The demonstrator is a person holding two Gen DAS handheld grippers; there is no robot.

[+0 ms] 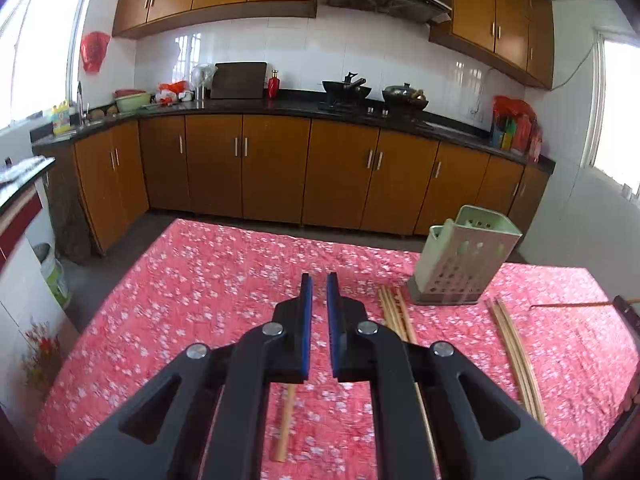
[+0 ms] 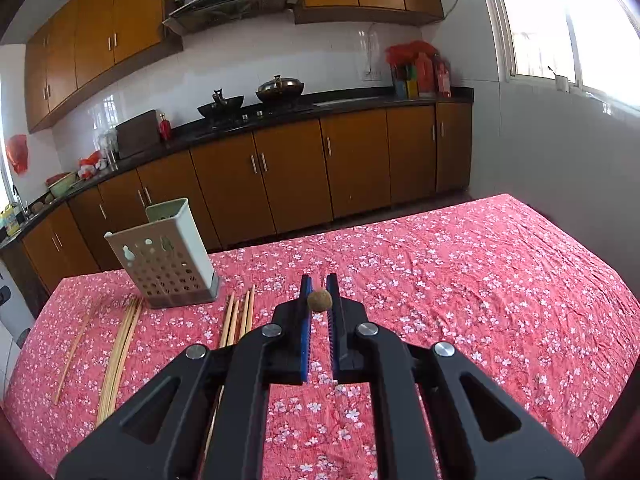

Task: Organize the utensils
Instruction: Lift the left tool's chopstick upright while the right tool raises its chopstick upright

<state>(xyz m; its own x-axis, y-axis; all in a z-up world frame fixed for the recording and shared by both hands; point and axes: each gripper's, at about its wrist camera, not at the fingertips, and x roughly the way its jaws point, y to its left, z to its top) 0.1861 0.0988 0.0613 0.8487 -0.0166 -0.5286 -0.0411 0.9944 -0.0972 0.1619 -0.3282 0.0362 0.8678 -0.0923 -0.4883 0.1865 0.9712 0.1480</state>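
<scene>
The left hand-held gripper (image 1: 319, 280) hovers over the table (image 1: 208, 272) with its jaws clenched on nothing, only a thin gap showing between the blue pads (image 1: 306, 320). The right hand-held gripper (image 2: 319, 280) is clenched too, and a small brown ball (image 2: 319, 300) sits between its pads near the tips (whether it is pinched or simply lies on the cloth beyond, I cannot tell). The holder (image 2: 164, 258), a pale perforated caddy, stands upright near the far edge of the table. Chopsticks lie flat on the floral cloth in loose groups: one bundle (image 2: 239, 316) just beside the holder's base on the right, another bundle (image 2: 120, 344) to its left, and a single stick (image 2: 74, 354) further left still. In the left view a stick (image 1: 285, 424) shows beneath the gripper.
</scene>
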